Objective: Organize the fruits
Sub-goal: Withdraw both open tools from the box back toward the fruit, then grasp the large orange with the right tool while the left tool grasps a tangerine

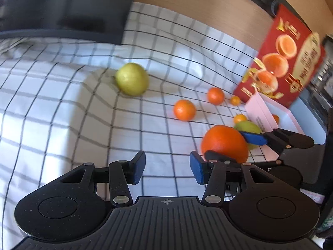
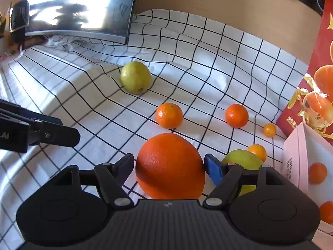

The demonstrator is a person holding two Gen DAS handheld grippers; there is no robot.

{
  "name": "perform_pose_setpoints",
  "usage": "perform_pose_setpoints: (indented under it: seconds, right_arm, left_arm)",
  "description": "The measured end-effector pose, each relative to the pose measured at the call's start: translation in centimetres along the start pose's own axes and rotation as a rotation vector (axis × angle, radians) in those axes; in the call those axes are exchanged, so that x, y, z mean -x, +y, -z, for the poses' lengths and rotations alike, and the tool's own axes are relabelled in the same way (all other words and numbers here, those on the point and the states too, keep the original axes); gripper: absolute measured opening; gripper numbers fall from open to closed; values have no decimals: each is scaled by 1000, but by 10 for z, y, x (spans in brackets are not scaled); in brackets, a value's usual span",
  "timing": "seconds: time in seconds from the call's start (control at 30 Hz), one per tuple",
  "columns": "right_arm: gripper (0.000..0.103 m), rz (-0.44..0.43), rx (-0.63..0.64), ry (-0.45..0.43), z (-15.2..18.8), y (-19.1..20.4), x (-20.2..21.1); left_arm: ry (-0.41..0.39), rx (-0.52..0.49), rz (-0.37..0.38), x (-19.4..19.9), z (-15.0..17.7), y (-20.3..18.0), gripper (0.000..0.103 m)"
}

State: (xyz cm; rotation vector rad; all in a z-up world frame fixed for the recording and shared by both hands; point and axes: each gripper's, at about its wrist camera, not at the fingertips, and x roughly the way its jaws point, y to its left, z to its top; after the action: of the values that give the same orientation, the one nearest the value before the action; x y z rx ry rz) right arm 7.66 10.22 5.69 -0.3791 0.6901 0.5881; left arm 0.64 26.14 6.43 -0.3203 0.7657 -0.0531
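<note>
My right gripper (image 2: 169, 169) is shut on a large orange (image 2: 169, 166), which fills the gap between its pads; the orange also shows in the left wrist view (image 1: 223, 142). My left gripper (image 1: 166, 168) is open and empty over the checked cloth (image 1: 83, 104), just left of the orange. A green fruit (image 2: 136, 77) lies further back. Two mid-size oranges (image 2: 169, 115) (image 2: 236, 115) and two small ones (image 2: 269, 129) (image 2: 258, 151) lie on the cloth. A second green fruit (image 2: 243, 162) sits behind my right finger.
A pink box (image 2: 295, 158) at the right holds small oranges (image 2: 317, 173). A red fruit carton (image 1: 291, 62) stands behind it. A dark monitor (image 2: 83, 10) stands at the back left. A wooden wall (image 2: 229, 10) borders the cloth at the back.
</note>
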Motion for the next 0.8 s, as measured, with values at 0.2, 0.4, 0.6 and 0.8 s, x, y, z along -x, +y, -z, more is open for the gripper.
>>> perform_pose_setpoints:
  seconds: [0.2, 0.4, 0.6, 0.8]
  right_arm:
    - [71, 0, -40, 15, 12, -4, 23]
    - [69, -38, -171, 29, 43, -23, 55]
    - [69, -10, -253, 55, 70, -37, 72]
    - [70, 14, -221, 67, 76, -29, 76]
  left_arm:
    - [-6, -133, 4, -37, -33, -18, 52]
    - [27, -253, -46, -97, -67, -35, 52]
    - [39, -316, -5, -126, -76, -44, 62]
    - [70, -355, 17, -139, -75, -60, 56]
